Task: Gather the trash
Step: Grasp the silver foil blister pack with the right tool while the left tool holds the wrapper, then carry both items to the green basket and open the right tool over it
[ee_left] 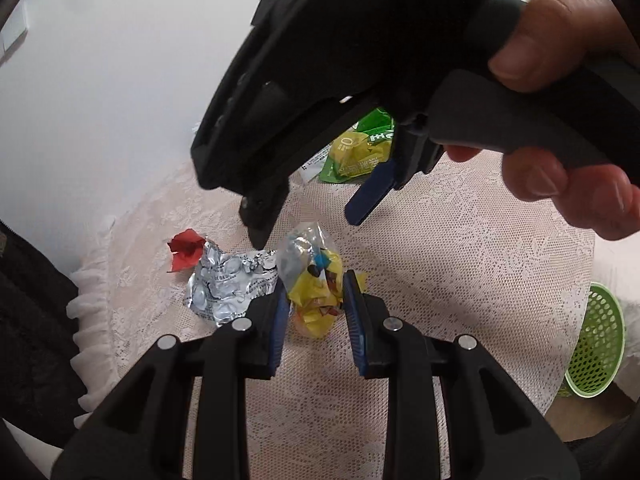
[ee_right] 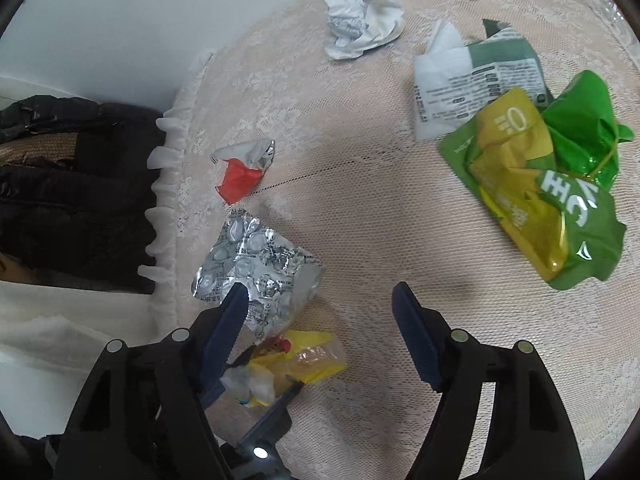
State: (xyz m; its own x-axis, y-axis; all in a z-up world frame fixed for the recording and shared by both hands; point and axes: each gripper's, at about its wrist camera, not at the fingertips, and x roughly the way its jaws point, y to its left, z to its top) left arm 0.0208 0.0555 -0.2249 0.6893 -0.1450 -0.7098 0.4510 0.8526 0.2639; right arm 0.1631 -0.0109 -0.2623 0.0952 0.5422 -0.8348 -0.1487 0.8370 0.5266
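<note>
My left gripper (ee_left: 315, 280) is shut on a crumpled yellow wrapper (ee_left: 316, 304) that rests on the lace tablecloth (ee_left: 460, 280). The same wrapper (ee_right: 308, 356) shows low in the right wrist view. A hand (ee_left: 560, 184) holds my right gripper (ee_left: 306, 230) just above and beyond it. Its jaws stand open, with nothing pressed between the pads. In its own view the right gripper (ee_right: 320, 288) hovers over the cloth, its left finger above a silver blister pack (ee_right: 256, 268). That pack (ee_left: 228, 284) lies left of the wrapper, with a red scrap (ee_left: 186, 250) beyond it.
A green and yellow pouch (ee_right: 540, 184), a white and green packet (ee_right: 472, 76) and crumpled white paper (ee_right: 360, 16) lie farther back. A green mesh basket (ee_left: 596, 344) stands on the floor at the right. A black jacket (ee_right: 72, 184) sits past the frilled table edge (ee_right: 160, 184).
</note>
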